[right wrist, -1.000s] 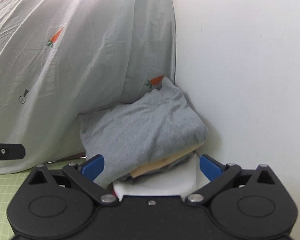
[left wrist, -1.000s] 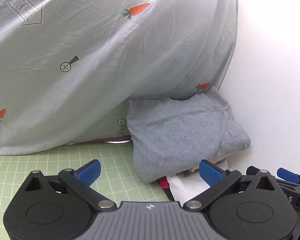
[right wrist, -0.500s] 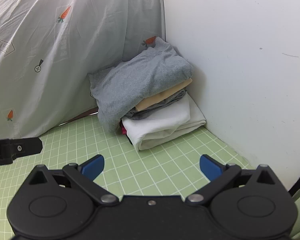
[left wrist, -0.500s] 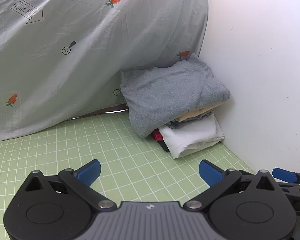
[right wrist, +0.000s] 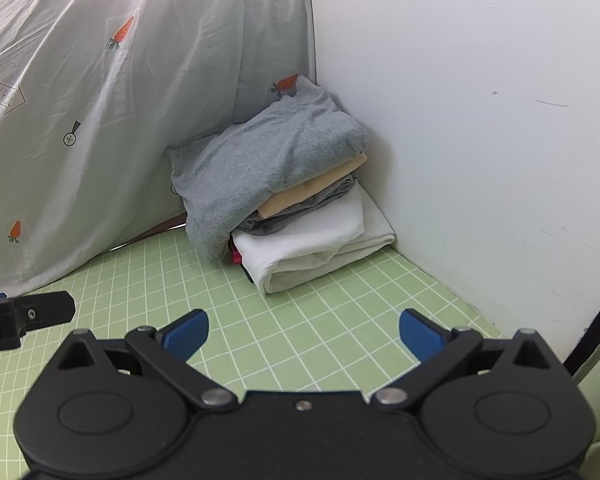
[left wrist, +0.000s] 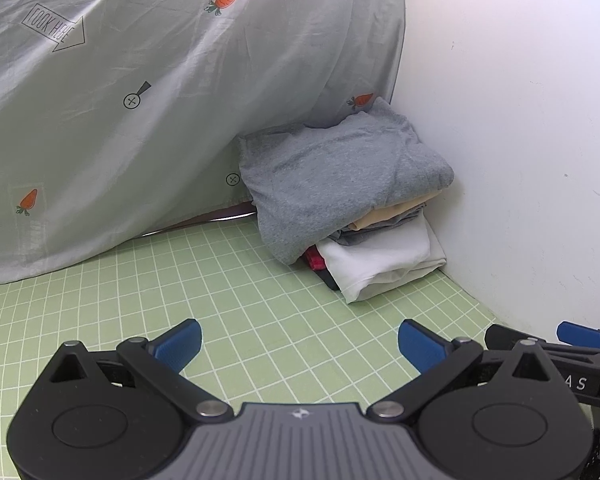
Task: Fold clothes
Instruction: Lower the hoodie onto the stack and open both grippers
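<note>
Left gripper (left wrist: pixel 299 340) low over the mat (left wrist: pixel 240 300), pointing at the stack (left wrist: pixel 348 196), jaws wide apart, nothing between them. Right gripper (right wrist: pixel 304 330) just beside it, same heading, jaws likewise spread and empty (its blue tip shows at the left view's right edge). Stack sits folded in the corner: grey top, tan, white below, against the wall (right wrist: pixel 480 120). Sheet (left wrist: pixel 160 100) drapes behind the stack.

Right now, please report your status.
Left gripper open, right gripper open, both empty. Folded stack in corner. Nothing in the way.
</note>
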